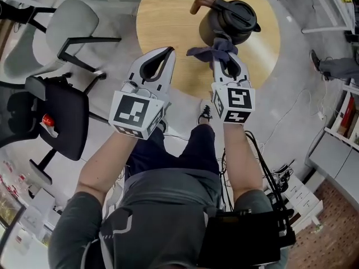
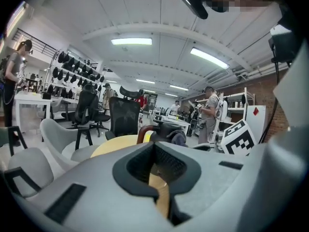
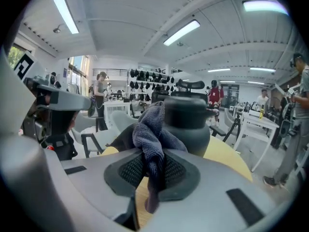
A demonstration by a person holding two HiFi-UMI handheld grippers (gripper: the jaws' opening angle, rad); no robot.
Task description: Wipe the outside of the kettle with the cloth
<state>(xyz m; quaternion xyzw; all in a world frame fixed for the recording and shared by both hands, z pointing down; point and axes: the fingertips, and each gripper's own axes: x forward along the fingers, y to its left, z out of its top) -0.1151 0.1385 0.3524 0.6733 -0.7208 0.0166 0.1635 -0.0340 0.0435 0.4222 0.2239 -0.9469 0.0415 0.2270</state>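
we clench the cloth [image 1: 216, 50] in the right gripper [image 1: 225, 60] by the kettle [image 1: 231, 20] near the table's [image 1: 168, 21] middle, left gripper [image 1: 166, 54] closed on nothing, so a hard wipe may shove the unsteadied kettle toward an edge.

I'm working in a large open office-cum-lab: swivel chairs [image 1: 64, 114] beside a round wooden worktop [image 1: 162, 21], strip lights [image 2: 131, 41] on a white ceiling, white desks [image 2: 29, 99], a wall rack [image 2: 72, 70] of dark gear, people [image 2: 210, 111] standing about.
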